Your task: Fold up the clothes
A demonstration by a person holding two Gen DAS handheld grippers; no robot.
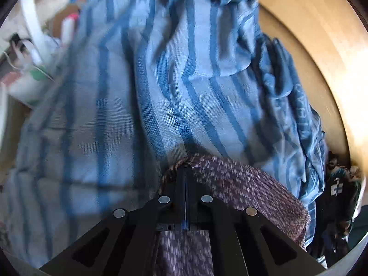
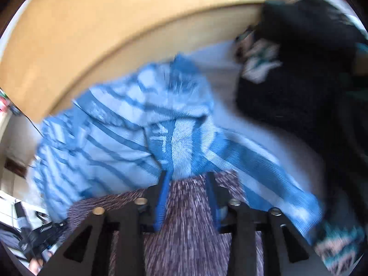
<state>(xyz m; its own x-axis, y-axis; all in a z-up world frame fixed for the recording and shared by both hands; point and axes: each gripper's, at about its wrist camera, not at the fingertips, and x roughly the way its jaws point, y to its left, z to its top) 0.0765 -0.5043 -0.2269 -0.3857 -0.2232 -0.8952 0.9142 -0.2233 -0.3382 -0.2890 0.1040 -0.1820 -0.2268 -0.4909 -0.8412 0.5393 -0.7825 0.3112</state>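
A purple-grey knit garment (image 1: 241,188) lies over my left gripper (image 1: 185,172), whose fingers are shut on its edge. In the right wrist view the same knit garment (image 2: 188,218) runs between the blue pads (image 2: 162,197) of my right gripper (image 2: 187,177), whose jaws stand apart around the cloth. A light blue striped cloth (image 1: 161,80) spreads ahead of both grippers; it also shows in the right wrist view (image 2: 119,138).
A wooden headboard (image 2: 92,34) curves behind the cloth, also in the left wrist view (image 1: 317,46). A dark garment pile (image 2: 299,69) lies at the right on the white sheet (image 2: 253,124). Cluttered items (image 1: 34,64) sit at the left.
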